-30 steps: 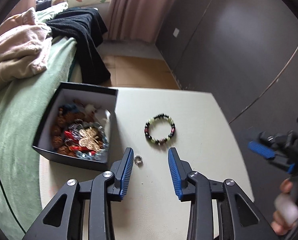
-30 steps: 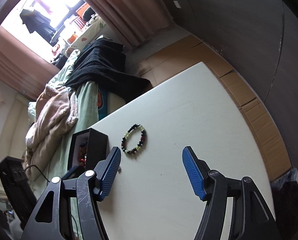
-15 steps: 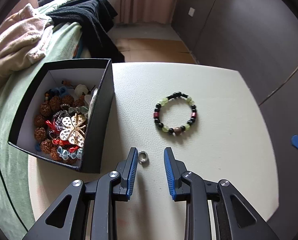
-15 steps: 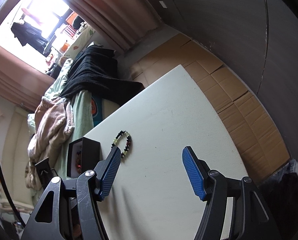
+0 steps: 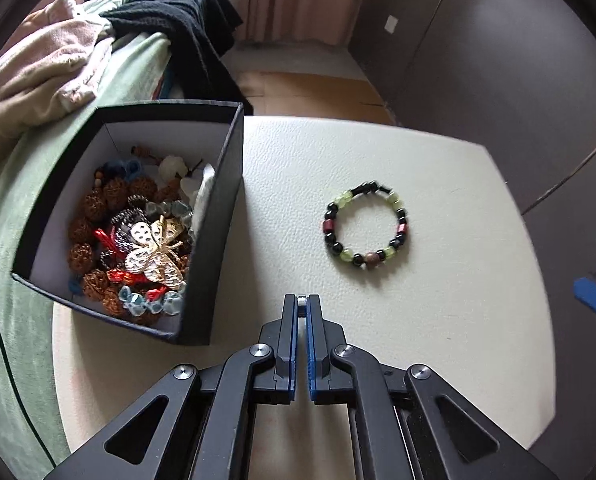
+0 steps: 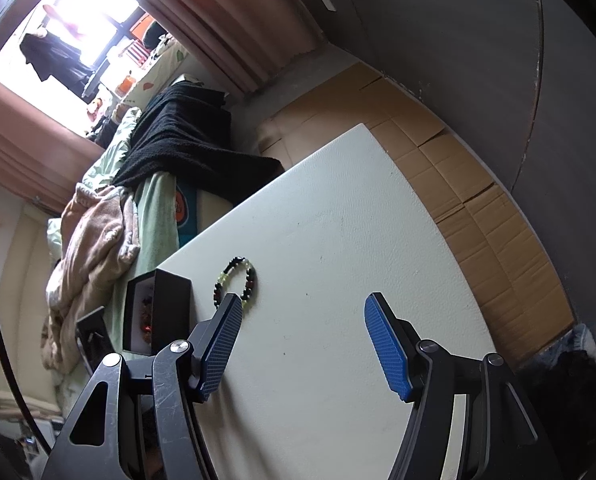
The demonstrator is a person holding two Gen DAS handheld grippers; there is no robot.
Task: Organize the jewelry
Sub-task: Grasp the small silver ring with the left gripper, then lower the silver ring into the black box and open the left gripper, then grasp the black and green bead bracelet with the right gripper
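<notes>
At the left of the white table (image 5: 438, 340), against the green bed cover (image 5: 10, 280), a black open-topped jewelry box (image 5: 214, 240) is seen, filled with brown carved beads, red and pale blue pieces and a gold filigree butterfly brooch (image 5: 154, 252) lying on top. Just right of the box's near corner, the left gripper (image 5: 302, 300) is pressed together on a small silver ring (image 5: 302, 299), of which only a sliver is visible at the blue pad tips; whether the ring is touching the table cannot be told. Further right of the box, well apart from it, a beaded bracelet (image 5: 365, 226) of black, pale green and dark red beads is laid flat on the table as a closed loop. At the far right edge of the left wrist view, one blue pad of the other tool is shown. In the right wrist view, the box (image 6: 160, 312) is seen at the table's left edge with the bracelet (image 6: 236, 284) just right of it, and the right gripper (image 6: 304, 344) is held above the table (image 6: 338, 240) with its jaws spread wide and nothing between them.
</notes>
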